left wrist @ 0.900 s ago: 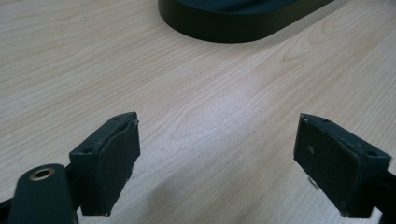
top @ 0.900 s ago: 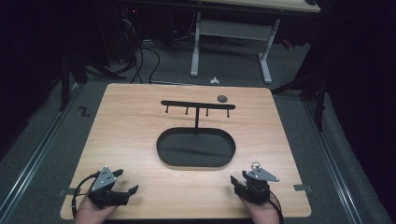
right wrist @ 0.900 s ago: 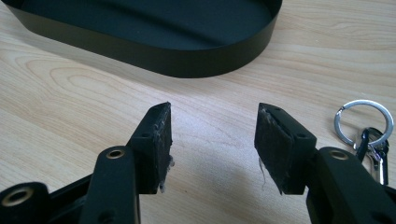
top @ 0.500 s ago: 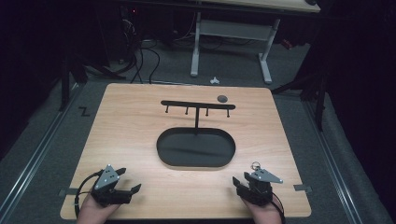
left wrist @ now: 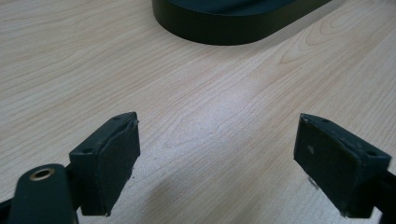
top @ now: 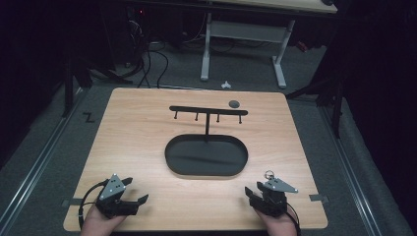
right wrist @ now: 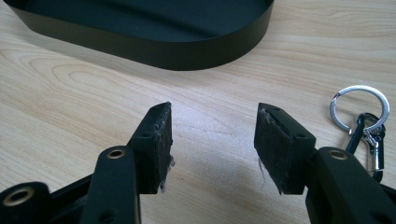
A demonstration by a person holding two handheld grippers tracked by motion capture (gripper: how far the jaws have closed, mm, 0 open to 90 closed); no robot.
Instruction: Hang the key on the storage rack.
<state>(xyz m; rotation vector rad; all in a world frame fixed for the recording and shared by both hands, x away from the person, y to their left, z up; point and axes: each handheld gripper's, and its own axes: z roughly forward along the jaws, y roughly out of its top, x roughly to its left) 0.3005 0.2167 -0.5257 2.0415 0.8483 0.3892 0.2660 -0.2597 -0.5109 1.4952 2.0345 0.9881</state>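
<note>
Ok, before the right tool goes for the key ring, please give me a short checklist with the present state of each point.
1. Right tool open: ok, jaws apart, nothing between them.
2. Key ring free to take: ok, it lies flat on the table, beside the tool, apart from the tray.
3. Ring lined up between the jaws: not ok, it sits off to the side in the right gripper view.
4. Left tool out of the way: ok, open, over bare wood.
5. Hook rack free: ok, its pegs carry nothing.
6. Black tray empty: ok.
</note>
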